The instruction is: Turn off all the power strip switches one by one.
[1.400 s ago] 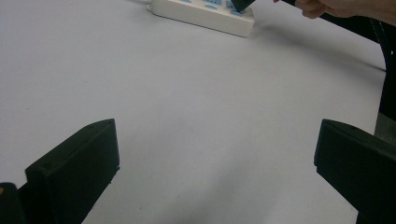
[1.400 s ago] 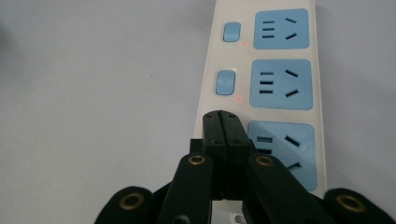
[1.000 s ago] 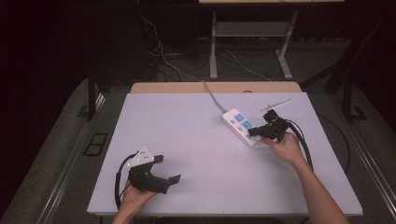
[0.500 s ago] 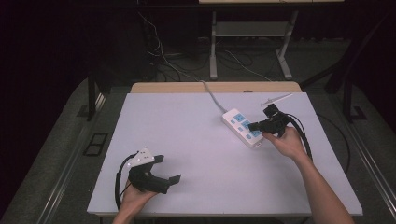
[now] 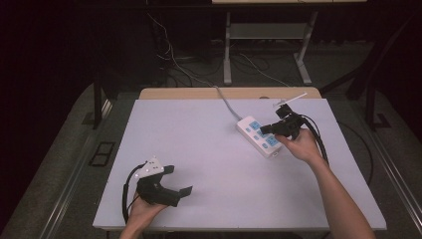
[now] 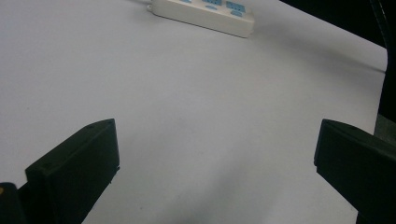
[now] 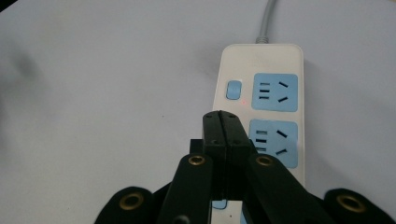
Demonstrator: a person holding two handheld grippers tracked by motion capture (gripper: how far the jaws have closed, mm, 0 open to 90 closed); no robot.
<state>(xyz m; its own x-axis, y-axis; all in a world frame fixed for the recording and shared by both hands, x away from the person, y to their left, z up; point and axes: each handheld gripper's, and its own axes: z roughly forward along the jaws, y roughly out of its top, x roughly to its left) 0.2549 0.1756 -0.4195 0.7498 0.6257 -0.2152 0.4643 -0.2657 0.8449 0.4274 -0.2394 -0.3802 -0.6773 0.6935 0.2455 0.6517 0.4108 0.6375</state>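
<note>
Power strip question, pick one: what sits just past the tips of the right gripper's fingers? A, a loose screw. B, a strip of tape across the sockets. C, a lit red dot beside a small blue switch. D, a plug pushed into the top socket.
C: in the right gripper view, the right gripper, fingers pressed together, points at the power strip, where a tiny red light glows just below the blue switch; the sockets are bare.

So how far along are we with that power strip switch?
Done, it seems: a small red light glows beside the blue switch on the power strip, so the switch looks pressed on. In hand: the right gripper, jaws shut, hovers just short of the switch, touching nothing. The left gripper rests open on the table. Left: probably only drawing the right gripper away.
</note>
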